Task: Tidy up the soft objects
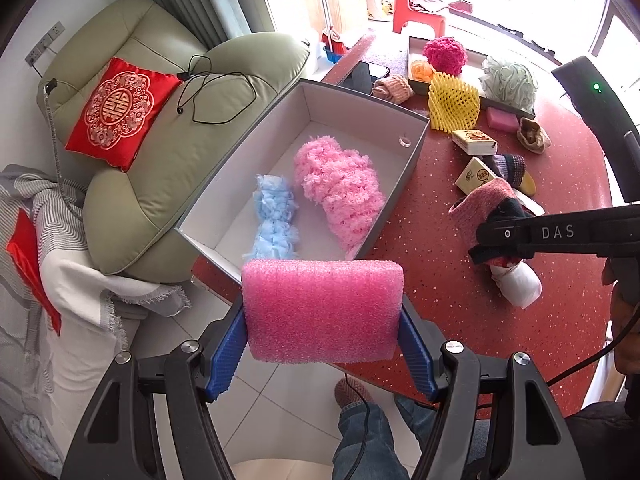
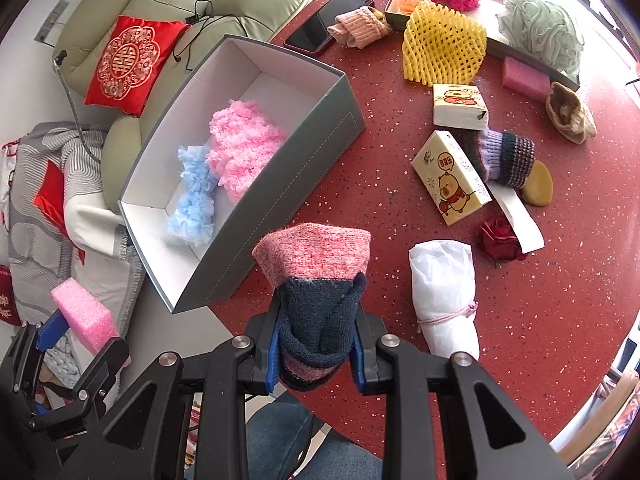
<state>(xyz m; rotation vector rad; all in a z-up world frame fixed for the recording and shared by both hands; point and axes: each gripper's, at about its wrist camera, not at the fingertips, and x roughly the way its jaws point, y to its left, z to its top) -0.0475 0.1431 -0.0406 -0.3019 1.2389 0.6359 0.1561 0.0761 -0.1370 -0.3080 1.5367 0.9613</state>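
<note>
Left gripper (image 1: pixel 323 344) around pink foam (image 1: pixel 322 310).

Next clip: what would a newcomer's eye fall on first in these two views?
Probably the pink foam block clamped in the left gripper, just short of the grey box's near end. Next, the rolled pink-and-navy sock gripped by the right gripper over the red table. Inside the box lie a fluffy pink piece and a blue one, side by side.

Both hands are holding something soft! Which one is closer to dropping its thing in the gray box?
Probably left. The left gripper holds the pink foam block just past the near end of the gray box. The right gripper holds the knit sock beside the box's outer wall, over the table.
</note>
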